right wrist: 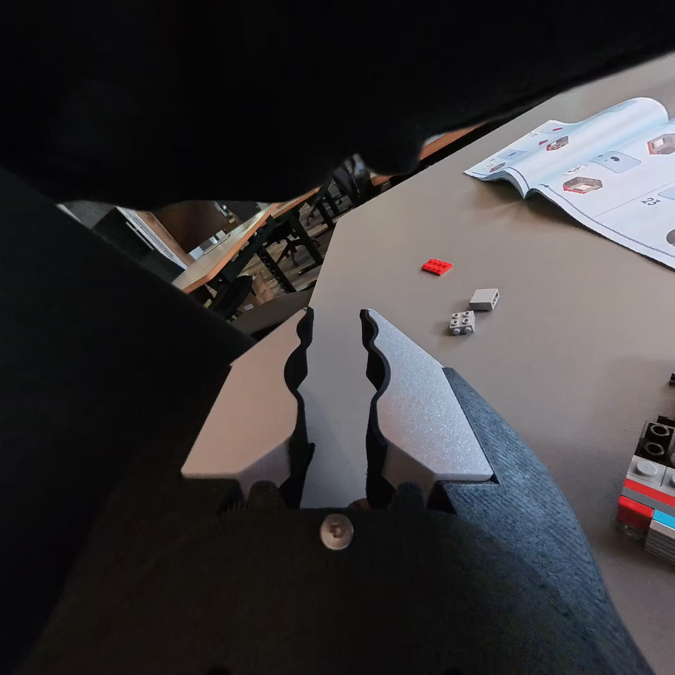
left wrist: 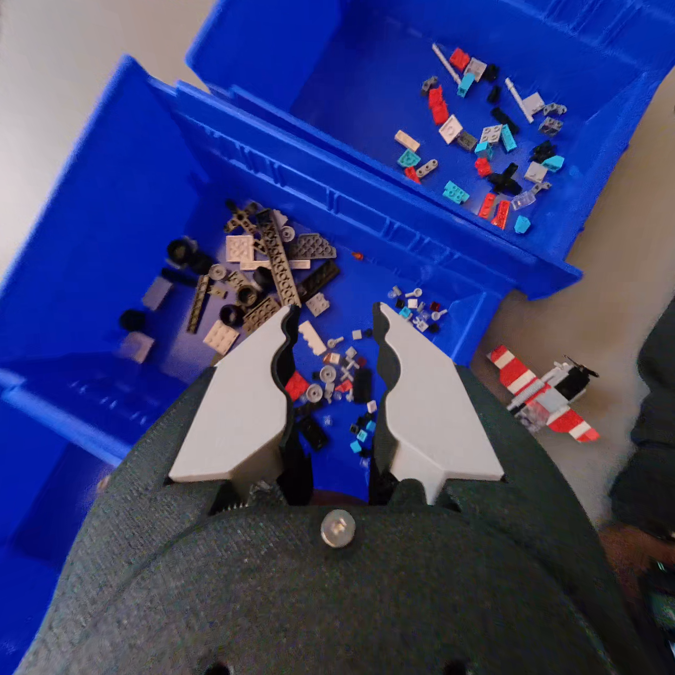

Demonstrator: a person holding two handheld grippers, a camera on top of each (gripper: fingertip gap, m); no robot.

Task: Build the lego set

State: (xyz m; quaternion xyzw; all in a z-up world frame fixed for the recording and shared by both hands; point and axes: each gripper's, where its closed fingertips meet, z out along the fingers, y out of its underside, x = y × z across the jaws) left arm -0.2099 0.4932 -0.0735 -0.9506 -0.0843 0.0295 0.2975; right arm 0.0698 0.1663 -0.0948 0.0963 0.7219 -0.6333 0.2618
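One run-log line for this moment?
left gripper: open, empty, over near blue plastic bin | right gripper: open, empty, above grey table | small red plate: untouched

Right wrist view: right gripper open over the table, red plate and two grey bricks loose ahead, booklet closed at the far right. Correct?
One error: the booklet lies open, pages spread, as the right wrist view shows. The rest holds: the right gripper is open over the table, with the red plate and two grey bricks loose ahead.
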